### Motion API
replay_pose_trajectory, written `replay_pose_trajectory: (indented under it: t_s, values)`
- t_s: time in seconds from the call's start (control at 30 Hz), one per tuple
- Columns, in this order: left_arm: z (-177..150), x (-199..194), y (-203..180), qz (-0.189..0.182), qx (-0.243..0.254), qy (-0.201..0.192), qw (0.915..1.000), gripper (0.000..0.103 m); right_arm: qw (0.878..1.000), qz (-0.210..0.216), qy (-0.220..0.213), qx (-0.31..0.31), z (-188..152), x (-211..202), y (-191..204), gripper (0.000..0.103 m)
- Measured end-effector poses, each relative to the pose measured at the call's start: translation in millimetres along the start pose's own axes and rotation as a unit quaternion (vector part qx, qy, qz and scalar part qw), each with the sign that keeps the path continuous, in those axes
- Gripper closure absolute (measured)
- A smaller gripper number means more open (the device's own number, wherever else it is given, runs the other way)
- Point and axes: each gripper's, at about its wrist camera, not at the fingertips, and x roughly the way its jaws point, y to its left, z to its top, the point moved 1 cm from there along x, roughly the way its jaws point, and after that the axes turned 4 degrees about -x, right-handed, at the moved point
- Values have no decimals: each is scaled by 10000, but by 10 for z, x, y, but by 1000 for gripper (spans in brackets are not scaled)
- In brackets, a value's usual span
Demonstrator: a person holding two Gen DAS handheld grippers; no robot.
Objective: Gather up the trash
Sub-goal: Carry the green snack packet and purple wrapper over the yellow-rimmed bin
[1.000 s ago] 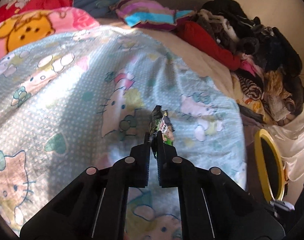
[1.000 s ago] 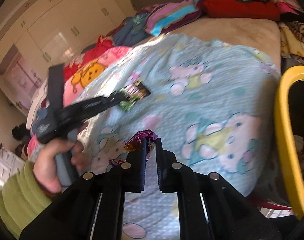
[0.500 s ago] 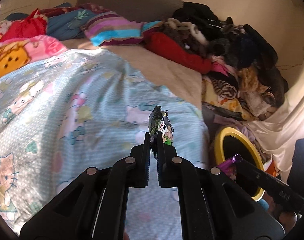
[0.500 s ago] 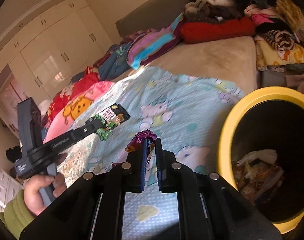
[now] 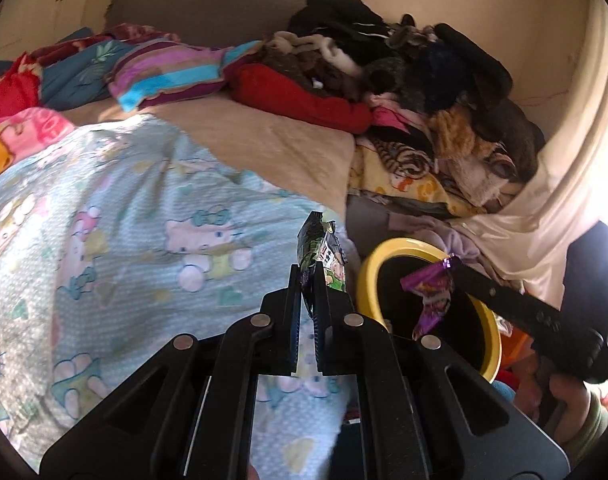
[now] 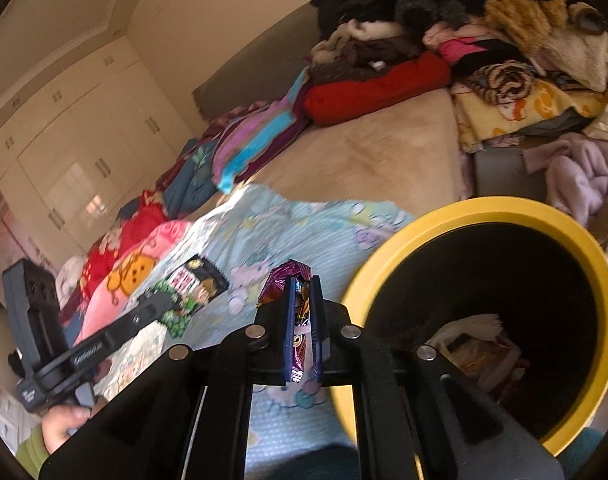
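My left gripper (image 5: 307, 276) is shut on a green and black snack wrapper (image 5: 322, 248), held up over the edge of the bed. From the right wrist view that same left gripper (image 6: 165, 304) and its wrapper (image 6: 191, 288) show at the left. My right gripper (image 6: 299, 284) is shut on a crumpled purple wrapper (image 6: 289, 276), just left of the yellow-rimmed bin (image 6: 584, 248). In the left wrist view the right gripper (image 5: 450, 264) holds the purple wrapper (image 5: 432, 292) above the bin (image 5: 370, 280). Paper and wrappers lie at the bin's bottom (image 6: 476, 344).
A light blue cartoon-cat blanket (image 5: 123, 240) covers the bed, with a beige sheet (image 5: 271, 140) behind it. Striped pillow (image 5: 171, 72), red bundle (image 5: 304, 96) and a heap of clothes (image 5: 444, 100) lie along the back. White cupboards (image 6: 75, 140) stand at the left.
Both grippers have swung right from over the blanket toward the bin, each keeping its wrapper. The bin has come into full view, and the purple wrapper now hangs over its mouth.
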Motion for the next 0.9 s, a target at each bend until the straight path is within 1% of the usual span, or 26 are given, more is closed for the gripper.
replay_pose_trajectory:
  t_s: [0.17, 0.37, 0.9]
  values:
    - [-38, 61, -214, -100, 183, 68, 9998, 101, 9995, -210, -165, 163, 68, -147, -252, 96]
    - [-85, 141, -459, -204, 413, 172, 9988, 101, 9978, -535, -334, 204, 119, -288, -486, 96]
    - [-291, 367, -1003, -479, 881, 474, 9938, 101, 9909, -1153, -622, 297, 180, -506, -898, 96]
